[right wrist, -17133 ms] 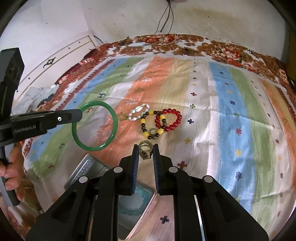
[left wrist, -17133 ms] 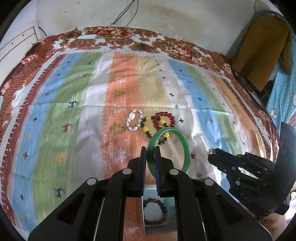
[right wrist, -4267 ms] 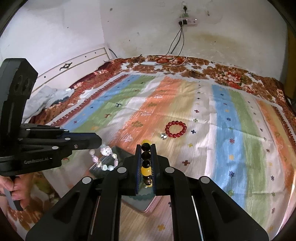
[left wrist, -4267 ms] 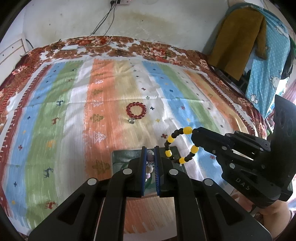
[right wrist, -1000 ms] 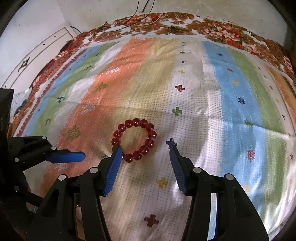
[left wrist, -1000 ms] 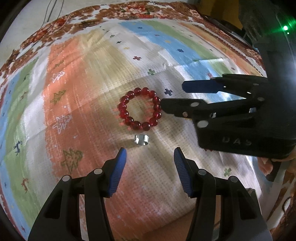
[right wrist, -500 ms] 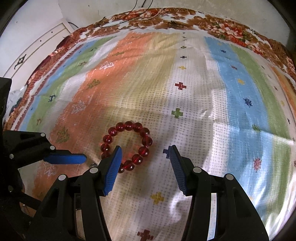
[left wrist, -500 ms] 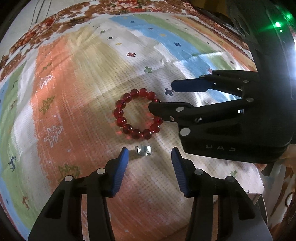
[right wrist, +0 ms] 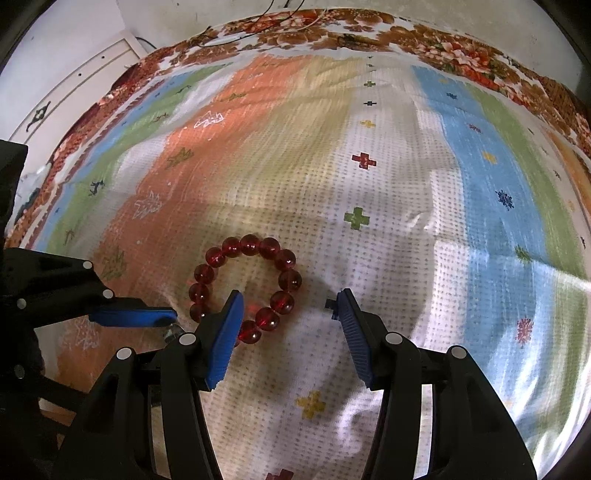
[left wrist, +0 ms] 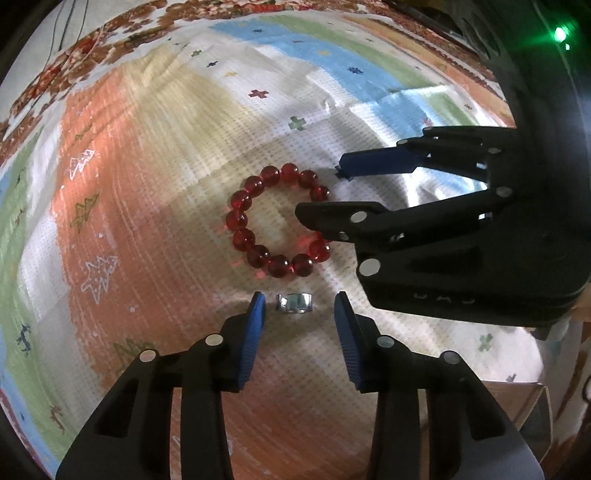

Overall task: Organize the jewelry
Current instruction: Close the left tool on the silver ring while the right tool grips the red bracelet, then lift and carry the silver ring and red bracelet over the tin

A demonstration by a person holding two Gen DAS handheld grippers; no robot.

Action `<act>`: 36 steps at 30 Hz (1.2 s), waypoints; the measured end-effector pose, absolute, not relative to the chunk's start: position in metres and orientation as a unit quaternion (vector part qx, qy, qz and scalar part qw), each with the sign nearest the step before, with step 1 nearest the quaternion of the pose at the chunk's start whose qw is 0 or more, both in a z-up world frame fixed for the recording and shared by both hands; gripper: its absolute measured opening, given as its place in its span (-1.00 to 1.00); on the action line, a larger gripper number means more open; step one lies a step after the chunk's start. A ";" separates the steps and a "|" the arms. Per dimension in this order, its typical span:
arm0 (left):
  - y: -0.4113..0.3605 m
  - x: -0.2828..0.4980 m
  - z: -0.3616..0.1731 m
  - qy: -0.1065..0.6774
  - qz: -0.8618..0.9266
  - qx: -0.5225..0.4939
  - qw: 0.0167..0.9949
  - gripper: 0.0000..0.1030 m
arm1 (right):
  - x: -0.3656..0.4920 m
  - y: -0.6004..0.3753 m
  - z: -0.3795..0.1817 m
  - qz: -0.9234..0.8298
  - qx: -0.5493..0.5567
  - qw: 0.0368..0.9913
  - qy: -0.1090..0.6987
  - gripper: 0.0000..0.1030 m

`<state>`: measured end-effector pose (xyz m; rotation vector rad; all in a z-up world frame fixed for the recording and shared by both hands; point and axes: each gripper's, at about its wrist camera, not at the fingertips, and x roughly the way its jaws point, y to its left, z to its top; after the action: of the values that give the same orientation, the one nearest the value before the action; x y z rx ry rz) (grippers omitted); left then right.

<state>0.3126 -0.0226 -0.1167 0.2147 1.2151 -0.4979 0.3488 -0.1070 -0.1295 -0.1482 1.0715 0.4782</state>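
Observation:
A red bead bracelet (left wrist: pixel 275 221) (right wrist: pixel 245 286) lies flat on the striped bedspread (left wrist: pixel 155 155). Just below it in the left wrist view sits a small silver ring (left wrist: pixel 294 302). My left gripper (left wrist: pixel 299 304) straddles that ring; its jaws are closing, with gaps still on both sides of the ring. My right gripper (right wrist: pixel 286 301) (left wrist: pixel 321 192) stands open over the bracelet's right side, one finger inside the loop, the other outside it. In the right wrist view the ring (right wrist: pixel 171 332) is mostly hidden behind the left finger.
The bedspread (right wrist: pixel 406 184) has a brown floral border (right wrist: pixel 332 29) at the far edge, with cables and a white wall beyond. A box corner (left wrist: pixel 532 410) shows at the lower right of the left wrist view.
My left gripper came down around the ring and its fingers narrowed. My right gripper sank onto the bracelet's right side without changing its width.

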 end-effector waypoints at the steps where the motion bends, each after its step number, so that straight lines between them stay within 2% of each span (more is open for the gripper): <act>1: -0.022 0.312 -0.117 0.563 -0.231 0.101 0.787 -0.32 | 0.349 -0.106 -0.129 0.225 -0.072 0.830 0.505 0.03; 2: -0.021 0.312 -0.116 0.562 -0.231 0.100 0.788 -0.39 | 0.349 -0.106 -0.130 0.224 -0.074 0.831 0.505 0.02; 5: -0.020 0.312 -0.117 0.562 -0.228 0.099 0.788 -0.56 | 0.349 -0.104 -0.131 0.224 -0.076 0.830 0.505 -0.18; 11: -0.019 0.313 -0.117 0.562 -0.226 0.101 0.790 -0.63 | 0.350 -0.101 -0.133 0.228 -0.074 0.826 0.511 -0.59; 16: -0.018 0.311 -0.115 0.558 -0.226 0.100 0.792 -0.63 | 0.348 -0.100 -0.133 0.228 -0.076 0.828 0.507 -0.61; 18: -0.019 0.309 -0.112 0.552 -0.221 0.108 0.797 -0.63 | 0.346 -0.100 -0.130 0.229 -0.074 0.832 0.500 -0.73; 36: -0.003 0.292 -0.087 0.534 -0.209 0.084 0.815 -0.63 | 0.331 -0.102 -0.106 0.235 -0.070 0.843 0.478 -0.73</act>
<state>0.2919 -0.0029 -0.0874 0.1798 1.1397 -0.4458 0.3315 -0.1023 -0.1059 -0.1486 1.0091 0.4958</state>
